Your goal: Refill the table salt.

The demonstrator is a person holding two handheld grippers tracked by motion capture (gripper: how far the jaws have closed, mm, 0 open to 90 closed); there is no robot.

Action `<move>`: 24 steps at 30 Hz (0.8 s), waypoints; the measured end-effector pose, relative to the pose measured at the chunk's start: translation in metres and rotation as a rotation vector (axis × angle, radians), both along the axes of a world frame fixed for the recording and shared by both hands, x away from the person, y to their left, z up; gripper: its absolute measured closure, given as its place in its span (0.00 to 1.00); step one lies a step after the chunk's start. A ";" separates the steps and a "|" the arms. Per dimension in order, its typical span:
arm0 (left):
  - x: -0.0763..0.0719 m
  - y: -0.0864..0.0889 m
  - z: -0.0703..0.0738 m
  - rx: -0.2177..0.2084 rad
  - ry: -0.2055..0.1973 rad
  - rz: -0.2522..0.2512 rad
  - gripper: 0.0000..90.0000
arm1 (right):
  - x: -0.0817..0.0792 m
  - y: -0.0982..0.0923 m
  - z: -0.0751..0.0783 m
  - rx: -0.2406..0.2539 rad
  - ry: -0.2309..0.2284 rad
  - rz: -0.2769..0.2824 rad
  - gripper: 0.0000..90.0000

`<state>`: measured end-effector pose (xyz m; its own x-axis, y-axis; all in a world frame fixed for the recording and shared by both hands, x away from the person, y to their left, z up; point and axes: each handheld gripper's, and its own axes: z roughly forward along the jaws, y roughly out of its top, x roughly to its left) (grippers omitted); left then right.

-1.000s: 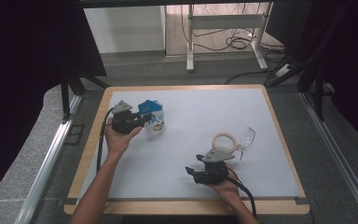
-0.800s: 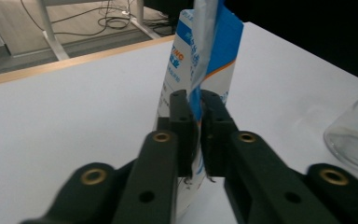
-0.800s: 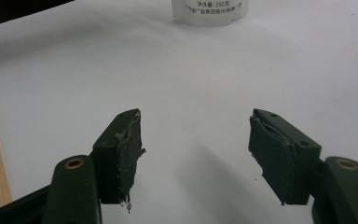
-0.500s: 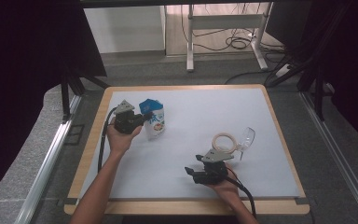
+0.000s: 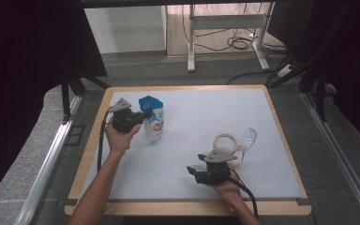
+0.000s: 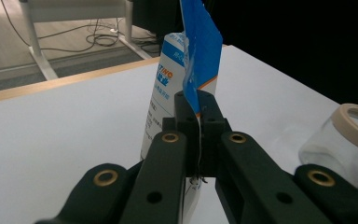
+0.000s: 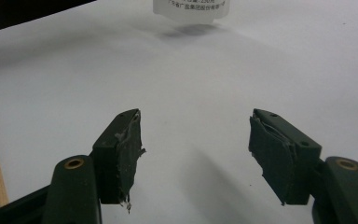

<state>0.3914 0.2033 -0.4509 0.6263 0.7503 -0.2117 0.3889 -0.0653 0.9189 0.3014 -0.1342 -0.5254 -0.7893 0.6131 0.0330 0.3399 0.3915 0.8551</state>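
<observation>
A white pouch with a blue top (image 5: 153, 121) stands upright at the left of the white mat. My left gripper (image 5: 143, 116) reaches it from the left, level with its top, and is shut on the blue top flap (image 6: 200, 56); the jaws stand pressed together with the thin flap between them (image 6: 198, 109). A clear glass jar with a beige rim (image 5: 236, 140) lies on its side at the right, also seen as the jar (image 6: 340, 140). My right gripper (image 5: 193, 171) rests near the front edge, just in front of the jar, open with nothing between its fingers (image 7: 196, 149). The pouch's base (image 7: 191, 9) lies far ahead of it.
The white mat (image 5: 201, 117) covers a table with a wooden border (image 5: 93, 140). Black curtains hang at both sides. Beyond the far edge are a desk frame's legs (image 5: 191, 47) and cables on the floor.
My left gripper's jaws have closed on the pouch's blue top flap. The right gripper and the jar have not moved.
</observation>
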 end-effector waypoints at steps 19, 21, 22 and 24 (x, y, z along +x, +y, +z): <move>-0.026 -0.022 0.012 -0.026 0.007 -0.129 1.00 | -0.001 0.004 -0.001 0.006 -0.011 -0.004 0.38; -0.026 -0.024 0.011 -0.027 0.010 -0.136 1.00 | -0.001 0.004 -0.001 0.005 -0.011 -0.005 0.38; -0.026 -0.025 0.011 -0.024 0.011 -0.139 1.00 | -0.001 0.005 -0.001 0.004 -0.011 -0.006 0.38; -0.027 -0.027 0.011 -0.027 0.014 -0.147 1.00 | -0.001 0.005 -0.001 0.004 -0.013 -0.006 0.38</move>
<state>0.3642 0.1765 -0.4399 0.7257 0.6449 -0.2399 0.3897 -0.0978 0.9157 0.3003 -0.1293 -0.5265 -0.7862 0.6175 0.0254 0.3312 0.3862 0.8609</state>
